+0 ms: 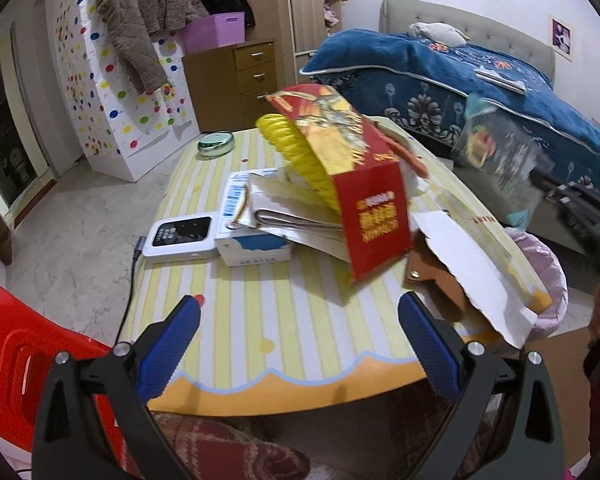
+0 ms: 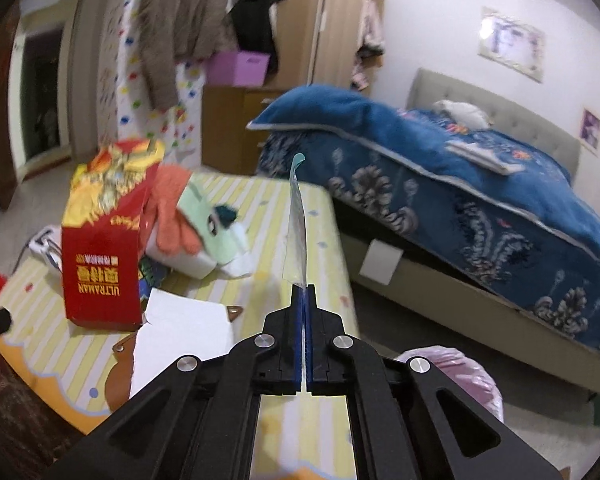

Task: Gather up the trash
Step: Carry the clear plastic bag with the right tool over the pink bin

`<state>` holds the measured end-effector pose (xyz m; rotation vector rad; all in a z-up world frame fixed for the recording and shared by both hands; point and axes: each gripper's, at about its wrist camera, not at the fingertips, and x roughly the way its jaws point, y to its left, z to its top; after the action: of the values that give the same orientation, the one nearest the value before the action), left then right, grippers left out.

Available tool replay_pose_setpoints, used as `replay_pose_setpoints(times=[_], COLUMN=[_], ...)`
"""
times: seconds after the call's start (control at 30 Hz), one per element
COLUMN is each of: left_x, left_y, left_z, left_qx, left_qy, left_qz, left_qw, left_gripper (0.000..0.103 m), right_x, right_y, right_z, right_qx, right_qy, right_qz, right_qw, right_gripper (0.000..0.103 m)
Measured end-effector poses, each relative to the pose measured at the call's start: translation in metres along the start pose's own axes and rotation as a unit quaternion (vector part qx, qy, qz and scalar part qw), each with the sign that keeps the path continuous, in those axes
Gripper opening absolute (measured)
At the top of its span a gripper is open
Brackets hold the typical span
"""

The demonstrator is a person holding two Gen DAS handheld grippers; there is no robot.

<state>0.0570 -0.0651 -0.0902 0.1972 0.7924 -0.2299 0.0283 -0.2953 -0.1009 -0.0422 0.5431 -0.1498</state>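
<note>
The clear plastic wrapper (image 2: 297, 232) stands edge-on above the striped table (image 2: 260, 208), pinched between the pressed-together pads of the right gripper (image 2: 304, 296), which tilts downward. From the left wrist view it hangs blurred over the table's far right edge, above the pink-lined bin (image 1: 540, 264). The left gripper (image 1: 300, 312) hovers with jaws spread wide, empty, over the near table edge. The red box (image 1: 364, 184) hides things behind it.

Right claw (image 2: 304, 292) pinches a clear wrapper (image 2: 296, 224).
</note>
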Motion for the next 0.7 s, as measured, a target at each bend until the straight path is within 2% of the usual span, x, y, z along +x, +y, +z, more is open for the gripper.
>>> replay_pose_setpoints(times=[0.1,0.3,0.33,0.53,0.63,0.7], left_x=[-0.002,-0.002,-0.001,0.009,0.017,0.020], left_y=[-0.015,-0.055,-0.062,-0.089,-0.097,-0.100], left_z=[-0.006,-0.019,-0.021,-0.025,-0.026,-0.027], left_qx=[0.007,0.031,0.032,0.029,0.023,0.012], left_qy=[0.007,0.020,0.022,0.040,0.050,0.060], left_qz=[-0.028,-0.094,-0.107,-0.171,-0.184,-0.196], left_qw=[0.9996,0.9949,0.9935,0.9841,0.9814,0.9787], left_gripper=[0.095,0.072,0.067,0.052,0.051,0.047], right_x=[-0.024,-0.056,-0.058,-0.057,-0.055,-0.054], right_y=[-0.008,-0.001,-0.001,-0.006,-0.006,-0.009], right_z=[-0.008,-0.046,-0.050,-0.064,-0.069,-0.071], right_qx=[0.010,0.007,0.012,0.038,0.038,0.040], right_qy=[0.008,0.040,0.044,0.059,0.062,0.063], right_qz=[0.009,0.047,0.052,0.074,0.077,0.081], right_qw=[1.000,0.998,0.998,0.995,0.994,0.994], right_gripper=[0.000,0.000,0.000,0.000,0.000,0.000])
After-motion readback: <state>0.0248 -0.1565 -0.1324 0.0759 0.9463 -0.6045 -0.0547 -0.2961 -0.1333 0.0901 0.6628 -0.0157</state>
